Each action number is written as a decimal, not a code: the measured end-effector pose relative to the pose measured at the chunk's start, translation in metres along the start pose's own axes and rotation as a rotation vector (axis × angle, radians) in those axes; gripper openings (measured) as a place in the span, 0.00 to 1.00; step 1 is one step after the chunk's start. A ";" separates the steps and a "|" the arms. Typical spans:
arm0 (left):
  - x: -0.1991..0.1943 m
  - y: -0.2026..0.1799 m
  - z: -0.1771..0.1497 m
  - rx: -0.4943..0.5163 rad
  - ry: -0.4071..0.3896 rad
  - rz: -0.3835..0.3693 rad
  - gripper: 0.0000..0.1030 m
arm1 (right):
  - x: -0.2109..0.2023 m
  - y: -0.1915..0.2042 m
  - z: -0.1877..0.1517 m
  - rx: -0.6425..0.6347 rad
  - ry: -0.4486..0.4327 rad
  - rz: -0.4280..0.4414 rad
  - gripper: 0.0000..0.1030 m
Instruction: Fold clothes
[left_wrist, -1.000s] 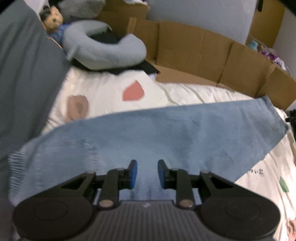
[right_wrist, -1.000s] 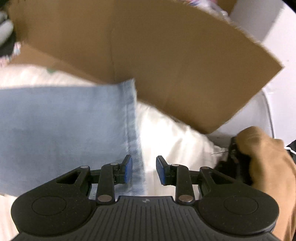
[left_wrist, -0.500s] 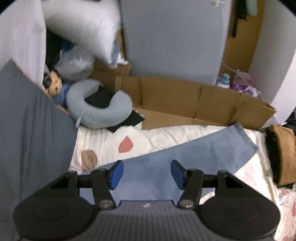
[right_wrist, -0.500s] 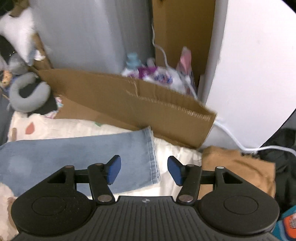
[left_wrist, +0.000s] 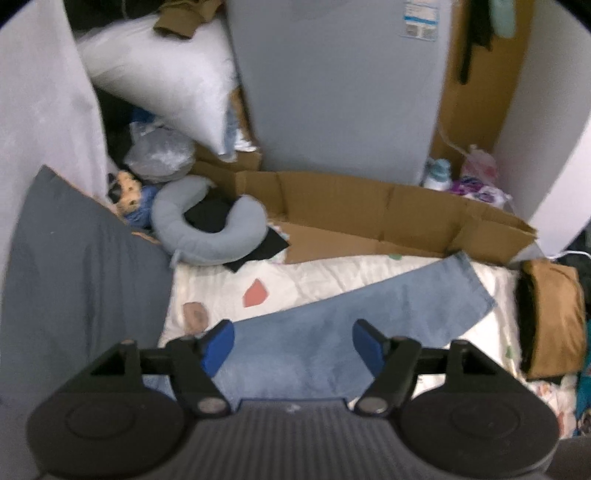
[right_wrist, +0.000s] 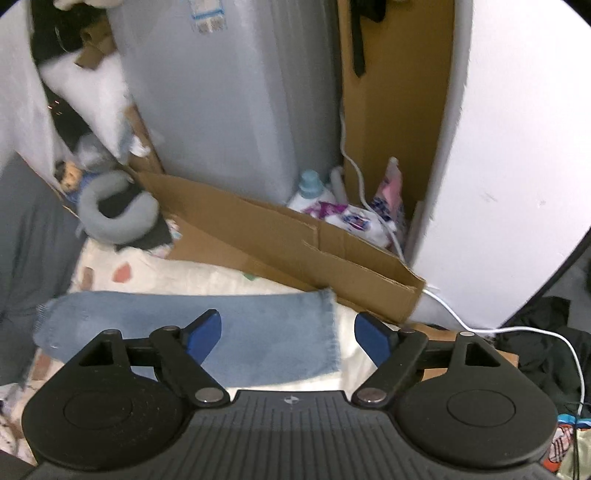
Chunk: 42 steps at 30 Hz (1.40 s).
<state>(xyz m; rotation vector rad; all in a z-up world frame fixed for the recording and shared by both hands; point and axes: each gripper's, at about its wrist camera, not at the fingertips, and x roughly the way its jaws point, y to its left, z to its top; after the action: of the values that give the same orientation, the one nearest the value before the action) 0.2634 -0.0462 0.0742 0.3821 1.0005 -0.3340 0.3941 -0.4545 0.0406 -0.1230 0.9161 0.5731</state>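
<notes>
Grey pillow fabric (left_wrist: 74, 280) fills the left side, with a grey U-shaped neck cushion (left_wrist: 207, 225) beyond it. Folded light-blue denim jeans (left_wrist: 332, 325) lie flat across the cream patterned bedsheet (left_wrist: 303, 277), below both tools. The left gripper (left_wrist: 293, 341) and right gripper (right_wrist: 288, 332) have just been opening; both stand wide, nothing between them. A tan folded garment (left_wrist: 554, 321) lies far right.

Left claw (left_wrist: 293, 343) gapes, just widened, above flat blue jeans (left_wrist: 354, 317).
</notes>
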 end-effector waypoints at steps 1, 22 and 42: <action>-0.002 -0.004 0.002 -0.002 0.015 0.015 0.71 | -0.001 -0.001 0.001 0.003 0.006 0.006 0.82; 0.085 -0.147 0.022 0.099 0.036 -0.160 0.72 | 0.045 -0.046 -0.046 0.034 -0.002 0.085 0.82; 0.243 -0.299 -0.031 0.294 -0.014 -0.371 0.72 | 0.133 -0.050 -0.116 0.065 -0.123 0.188 0.82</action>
<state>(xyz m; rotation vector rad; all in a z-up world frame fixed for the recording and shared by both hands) 0.2299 -0.3196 -0.1970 0.4579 1.0090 -0.8238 0.4002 -0.4806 -0.1413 0.0575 0.8309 0.7159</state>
